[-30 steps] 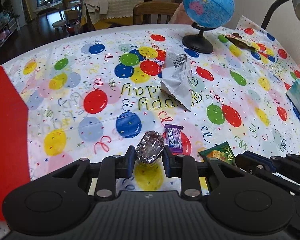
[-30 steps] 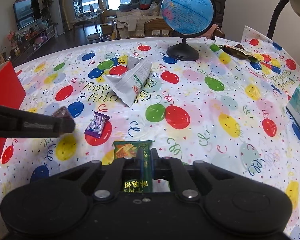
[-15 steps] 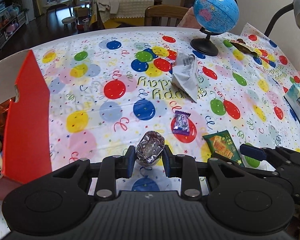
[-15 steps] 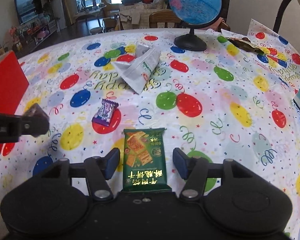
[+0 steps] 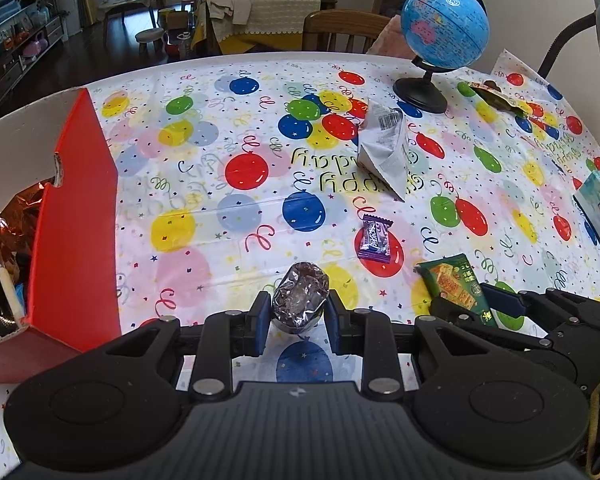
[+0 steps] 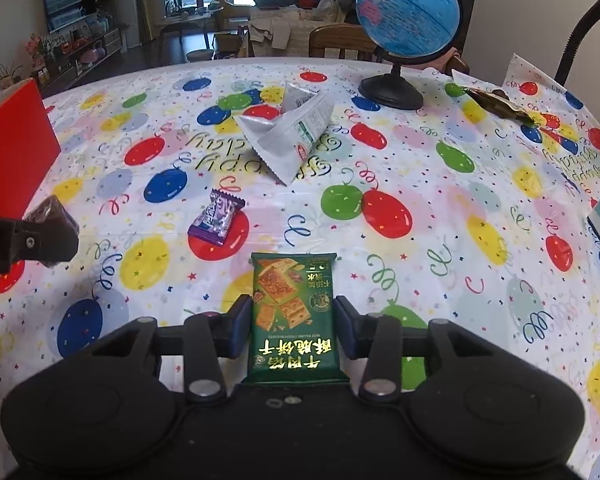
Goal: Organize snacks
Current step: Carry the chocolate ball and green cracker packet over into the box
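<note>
Left tongs [image 5: 299,316] clamped on foil ball [image 5: 300,304] | right tongs [image 6: 293,330] closing round green packet [image 6: 294,316], pads just clear

The right hand-held gripper [image 6: 294,326] let go of the green biscuit packet [image 6: 294,316] and is closing again, seemingly without touching it.

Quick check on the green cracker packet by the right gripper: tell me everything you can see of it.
The green cracker packet is a flat, glossy foil-like pouch with crimped ends, pictured crackers and gold lettering. It lies flat on the balloon tablecloth, lengthwise between the fingers of the right gripper, whose jaws are closing; slim gaps show at both pads, so nothing grips it yet.
</note>
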A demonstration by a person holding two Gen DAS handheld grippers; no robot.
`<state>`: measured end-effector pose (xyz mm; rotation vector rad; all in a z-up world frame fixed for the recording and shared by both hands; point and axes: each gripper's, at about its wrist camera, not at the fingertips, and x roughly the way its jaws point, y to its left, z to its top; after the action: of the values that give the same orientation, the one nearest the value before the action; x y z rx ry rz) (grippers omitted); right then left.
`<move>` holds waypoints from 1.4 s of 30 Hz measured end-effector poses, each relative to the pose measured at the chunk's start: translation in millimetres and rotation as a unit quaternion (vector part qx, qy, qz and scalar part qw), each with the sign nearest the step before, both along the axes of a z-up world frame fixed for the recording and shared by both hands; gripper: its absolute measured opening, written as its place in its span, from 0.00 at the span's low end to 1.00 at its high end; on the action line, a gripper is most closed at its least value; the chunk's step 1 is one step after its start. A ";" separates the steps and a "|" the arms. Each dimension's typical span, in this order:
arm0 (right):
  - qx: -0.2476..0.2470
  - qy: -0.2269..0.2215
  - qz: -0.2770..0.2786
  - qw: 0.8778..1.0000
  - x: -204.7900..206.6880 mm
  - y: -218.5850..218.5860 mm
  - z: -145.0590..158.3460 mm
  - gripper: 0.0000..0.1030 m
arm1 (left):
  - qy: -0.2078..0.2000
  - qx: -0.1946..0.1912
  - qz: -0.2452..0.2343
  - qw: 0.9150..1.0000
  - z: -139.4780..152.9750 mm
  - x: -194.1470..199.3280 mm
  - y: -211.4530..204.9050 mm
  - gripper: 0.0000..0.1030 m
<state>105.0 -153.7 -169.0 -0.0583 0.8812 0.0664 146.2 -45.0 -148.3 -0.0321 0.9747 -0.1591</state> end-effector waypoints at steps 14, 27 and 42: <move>0.030 -0.049 0.036 0.998 -24.1 32.4 66.8 0.40 | -0.021 -0.004 0.024 0.999 41.6 -25.1 31.7 0.27; 0.049 -0.082 0.077 0.992 -39.3 101.4 120.3 0.40 | -0.048 -0.015 0.061 0.997 87.2 -50.1 102.4 0.27; 0.050 -0.095 0.125 0.986 -42.8 197.4 144.1 0.40 | -0.069 -0.012 0.104 0.992 111.1 -71.1 201.4 0.27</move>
<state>62.2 43.6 -24.9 -0.0795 0.6740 0.3355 75.1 156.4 -37.3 -0.1417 0.8259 0.0190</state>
